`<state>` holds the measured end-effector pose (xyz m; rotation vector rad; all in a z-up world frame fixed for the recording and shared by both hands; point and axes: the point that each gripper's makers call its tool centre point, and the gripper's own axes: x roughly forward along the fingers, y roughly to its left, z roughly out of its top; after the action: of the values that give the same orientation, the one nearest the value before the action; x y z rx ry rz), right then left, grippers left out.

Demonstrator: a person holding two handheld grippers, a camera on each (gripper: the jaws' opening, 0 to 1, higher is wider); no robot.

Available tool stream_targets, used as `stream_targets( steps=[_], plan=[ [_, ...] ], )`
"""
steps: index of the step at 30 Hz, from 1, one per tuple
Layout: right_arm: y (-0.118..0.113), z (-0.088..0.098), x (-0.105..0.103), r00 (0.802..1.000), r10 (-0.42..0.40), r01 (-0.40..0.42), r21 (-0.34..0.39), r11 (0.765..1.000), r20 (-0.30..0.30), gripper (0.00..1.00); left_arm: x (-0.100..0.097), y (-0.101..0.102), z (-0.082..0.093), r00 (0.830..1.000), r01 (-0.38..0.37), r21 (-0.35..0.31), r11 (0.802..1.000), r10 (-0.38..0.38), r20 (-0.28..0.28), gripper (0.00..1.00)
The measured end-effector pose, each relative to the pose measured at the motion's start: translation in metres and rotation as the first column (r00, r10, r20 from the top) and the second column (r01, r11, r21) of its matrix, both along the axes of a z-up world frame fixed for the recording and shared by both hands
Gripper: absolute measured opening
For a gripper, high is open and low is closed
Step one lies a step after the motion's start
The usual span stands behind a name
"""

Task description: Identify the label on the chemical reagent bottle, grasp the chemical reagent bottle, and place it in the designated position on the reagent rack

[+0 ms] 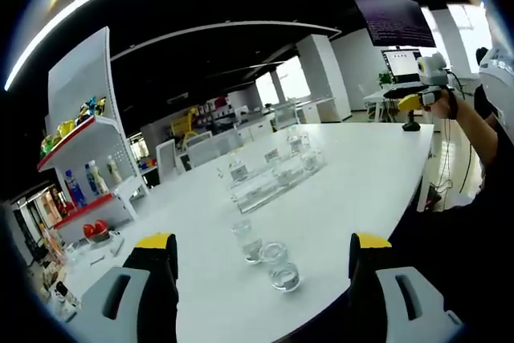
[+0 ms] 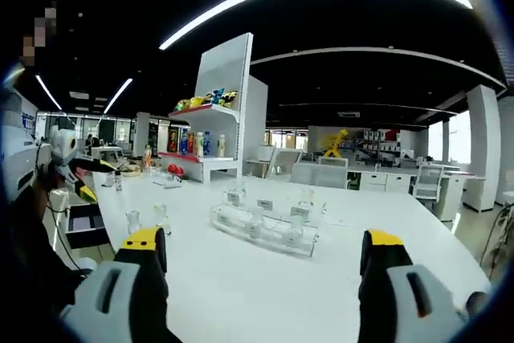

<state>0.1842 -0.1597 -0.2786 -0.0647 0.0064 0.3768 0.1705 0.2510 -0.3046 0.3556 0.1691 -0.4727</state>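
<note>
Two small clear glass reagent bottles (image 1: pixel 247 240) (image 1: pixel 283 267) stand side by side on the white table (image 1: pixel 361 174), just ahead of my left gripper (image 1: pixel 263 242), whose yellow-tipped jaws are open with nothing between them. Beyond the bottles lies a clear reagent rack (image 1: pixel 273 176) holding several small bottles with white labels. In the right gripper view the rack (image 2: pixel 265 229) sits ahead of my open, empty right gripper (image 2: pixel 263 240), and the two loose bottles (image 2: pixel 133 221) (image 2: pixel 161 214) stand to its left. A hand holds the right gripper (image 1: pixel 416 102) above the table's far end.
A white display shelf (image 1: pixel 84 130) with coloured goods and drink bottles stands beside the table; it also shows as the shelf (image 2: pixel 210 130) behind the rack. A person's sleeve (image 1: pixel 490 150) is at the right. Desks, chairs (image 2: pixel 321 173) and a monitor (image 1: pixel 401 62) stand further off.
</note>
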Motion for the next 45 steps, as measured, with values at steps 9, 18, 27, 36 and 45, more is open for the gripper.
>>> stream_targets(
  steps=[9, 18, 27, 36, 45],
  plan=[
    [-0.028, -0.021, -0.01, 0.998, -0.058, 0.06, 0.055, 0.997, -0.039, 0.97, -0.005, -0.001, 0.004, 1.0, -0.005, 0.007, 1.0, 0.005, 0.012, 0.88],
    [-0.031, -0.023, -0.013, 0.997, -0.067, 0.07, 0.073, 0.995, -0.045, 0.97, -0.004, -0.002, 0.005, 1.0, -0.003, 0.006, 1.0, 0.003, 0.015, 0.88],
    [-0.018, -0.024, -0.013, 0.997, -0.044, 0.046, 0.046, 0.998, -0.056, 0.97, -0.004, 0.0, 0.004, 1.0, -0.009, 0.007, 1.0, 0.009, 0.013, 0.88],
    [-0.014, -0.032, -0.01, 0.997, -0.031, 0.033, 0.03, 0.999, -0.073, 0.97, -0.005, 0.007, 0.009, 0.999, -0.025, 0.007, 1.0, 0.025, 0.027, 0.88],
    [0.015, -0.042, -0.005, 0.995, 0.038, -0.037, 0.017, 0.999, -0.089, 0.97, -0.006, 0.007, 0.011, 0.999, -0.021, 0.012, 1.0, 0.02, 0.032, 0.88]
  ],
)
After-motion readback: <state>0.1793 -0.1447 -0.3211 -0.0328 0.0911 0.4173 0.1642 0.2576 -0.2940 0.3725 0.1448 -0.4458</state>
